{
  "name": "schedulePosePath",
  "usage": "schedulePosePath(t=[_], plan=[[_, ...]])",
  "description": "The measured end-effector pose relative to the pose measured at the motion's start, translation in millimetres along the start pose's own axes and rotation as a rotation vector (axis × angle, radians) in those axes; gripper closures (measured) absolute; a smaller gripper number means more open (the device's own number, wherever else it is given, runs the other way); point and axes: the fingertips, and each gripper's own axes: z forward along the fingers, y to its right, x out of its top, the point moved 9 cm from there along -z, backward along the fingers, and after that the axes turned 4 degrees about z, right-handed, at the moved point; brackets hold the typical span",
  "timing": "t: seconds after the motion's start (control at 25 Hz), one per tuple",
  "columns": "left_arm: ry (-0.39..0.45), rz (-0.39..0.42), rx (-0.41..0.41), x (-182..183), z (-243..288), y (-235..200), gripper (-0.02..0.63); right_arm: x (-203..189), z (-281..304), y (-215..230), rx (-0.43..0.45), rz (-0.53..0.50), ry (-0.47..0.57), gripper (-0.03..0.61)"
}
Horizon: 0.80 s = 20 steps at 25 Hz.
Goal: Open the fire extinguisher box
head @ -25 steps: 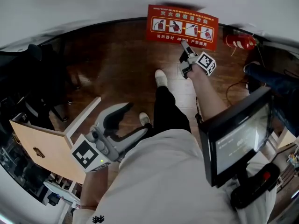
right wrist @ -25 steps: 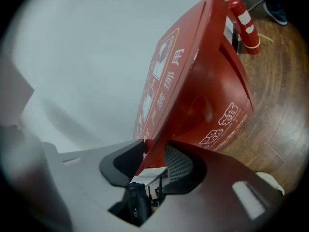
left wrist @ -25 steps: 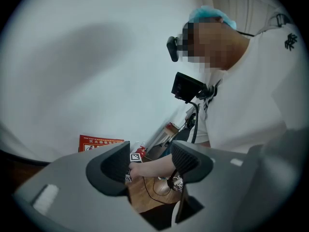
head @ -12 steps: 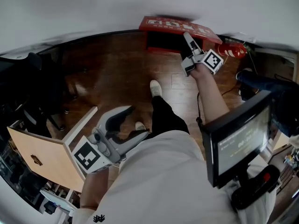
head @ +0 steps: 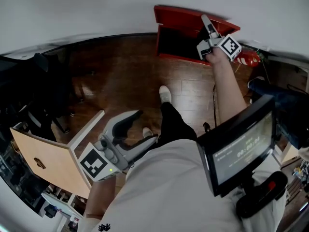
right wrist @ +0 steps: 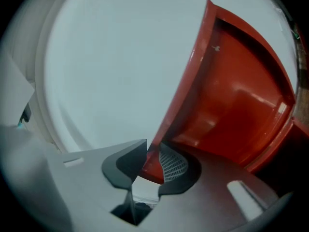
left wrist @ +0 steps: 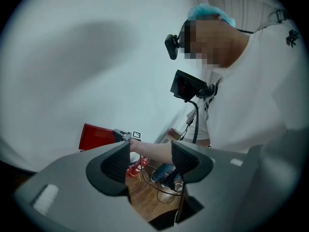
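The red fire extinguisher box [head: 176, 45] stands on the wooden floor against the white wall, its dark inside showing. Its red lid [head: 190, 14] is swung up toward the wall. My right gripper [head: 206, 23] is at the lid's right front edge. In the right gripper view the jaws [right wrist: 153, 161] are closing tight on that thin edge, pads pressing both faces of the lid [right wrist: 231, 91]. My left gripper [head: 145, 125] hangs open and holding nothing by the person's left hip, far from the box. In the left gripper view, the gripper [left wrist: 150, 159] faces the box [left wrist: 96, 137].
A red extinguisher [head: 248, 58] lies on the floor right of the box, with cables near it. A light wooden panel [head: 48, 153] stands at the lower left. The person's shoe [head: 165, 93] is in front of the box. A chest-mounted monitor [head: 239, 149] fills the lower right.
The lid lay flat with its printed label up; it has since swung upward to stand open. My right gripper rose with it and closed on its edge. The left gripper barely moved.
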Motion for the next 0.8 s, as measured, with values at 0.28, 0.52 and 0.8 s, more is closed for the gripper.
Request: schedulePosePath(t=[0.28,0.52,0.8], plan=[[0.001,-0.004,-0.005,-1,2,2,0.348,9,-1,-5,0.039,-0.004,0.015,0.499],[-0.001,-0.011,-0.021,0,5,-3,0.348,-4,-17,-3,0.030,-0.019,0.006,0.448],[0.031,0.028,-0.064,-7,-7,5,0.348,-43,-46,-39,0.061,-0.079,-0.092,0.446]])
